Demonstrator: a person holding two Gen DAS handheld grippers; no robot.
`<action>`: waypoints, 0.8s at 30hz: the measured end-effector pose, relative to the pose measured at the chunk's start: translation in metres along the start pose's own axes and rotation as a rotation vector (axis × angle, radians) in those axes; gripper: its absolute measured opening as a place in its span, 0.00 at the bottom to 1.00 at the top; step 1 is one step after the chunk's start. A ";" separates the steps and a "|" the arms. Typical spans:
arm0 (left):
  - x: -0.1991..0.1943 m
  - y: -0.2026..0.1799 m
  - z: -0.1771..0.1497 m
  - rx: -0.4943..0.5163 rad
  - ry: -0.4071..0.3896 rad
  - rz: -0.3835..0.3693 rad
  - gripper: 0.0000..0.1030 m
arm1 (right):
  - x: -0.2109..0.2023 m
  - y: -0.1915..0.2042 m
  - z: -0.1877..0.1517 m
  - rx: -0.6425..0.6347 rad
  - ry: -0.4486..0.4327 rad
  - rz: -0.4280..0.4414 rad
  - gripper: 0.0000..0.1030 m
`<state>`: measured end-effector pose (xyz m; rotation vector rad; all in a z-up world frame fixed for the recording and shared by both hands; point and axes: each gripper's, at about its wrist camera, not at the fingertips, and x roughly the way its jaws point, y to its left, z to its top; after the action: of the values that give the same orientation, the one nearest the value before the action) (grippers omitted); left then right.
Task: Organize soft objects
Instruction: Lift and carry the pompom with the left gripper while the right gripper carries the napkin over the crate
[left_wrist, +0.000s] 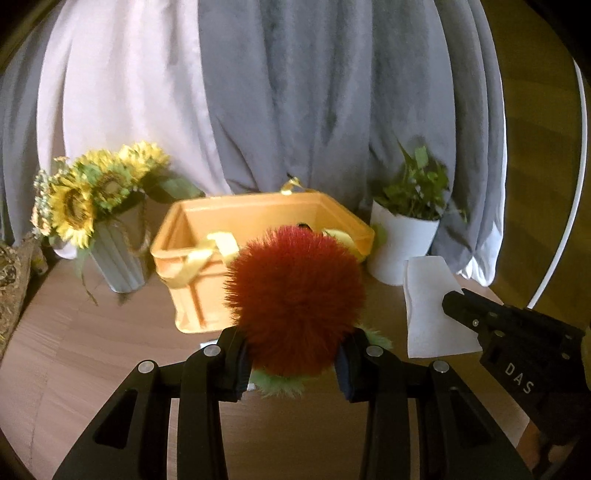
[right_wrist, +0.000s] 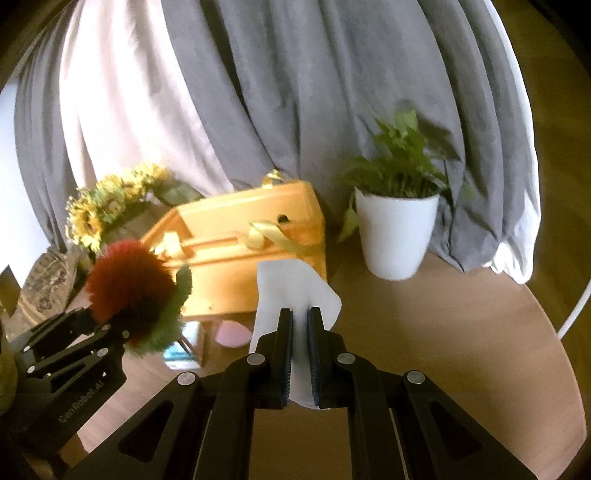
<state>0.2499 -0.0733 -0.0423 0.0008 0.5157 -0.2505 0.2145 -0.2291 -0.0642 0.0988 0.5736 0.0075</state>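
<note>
The red fluffy pom-pom (left_wrist: 295, 299), with a green fringe at its base, sat clamped between the pads of the left gripper (left_wrist: 291, 363), raised above the wooden table (left_wrist: 92, 332) and in front of the orange plastic crate (left_wrist: 192, 236). In the right wrist view the same pom-pom (right_wrist: 127, 284) appeared at about nine o'clock, with the left gripper (right_wrist: 110, 328) below it.

The right gripper (right_wrist: 300, 354) was closed narrowly on a white folded cloth (right_wrist: 291, 291), which stood up between its fingers just in front of the crate (right_wrist: 236, 258). From the left wrist the cloth (left_wrist: 432, 306) showed at three o'clock, the right gripper's tip (left_wrist: 456, 306) touching it.

Yellow ribbons (left_wrist: 207, 258) hung over the crate's rim. On the table near the crate's base lay a pink egg-shaped sponge (right_wrist: 232, 332) and a small teal and white box (right_wrist: 184, 350).

At ten o'clock of the crate stood a ribbed vase of sunflowers (left_wrist: 92, 199); at two o'clock, a white pot with a green plant (left_wrist: 402, 240). Grey and white curtains (left_wrist: 295, 92) hung behind.
</note>
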 end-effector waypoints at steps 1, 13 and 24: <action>-0.002 0.002 0.002 -0.001 -0.008 0.003 0.35 | -0.001 0.003 0.002 -0.001 -0.008 0.005 0.09; -0.027 0.033 0.030 0.009 -0.102 0.039 0.35 | -0.015 0.045 0.031 -0.025 -0.104 0.056 0.09; -0.038 0.049 0.054 0.036 -0.189 0.064 0.36 | -0.016 0.068 0.054 -0.034 -0.174 0.080 0.09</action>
<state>0.2554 -0.0204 0.0203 0.0285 0.3225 -0.1953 0.2322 -0.1673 -0.0039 0.0878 0.3948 0.0859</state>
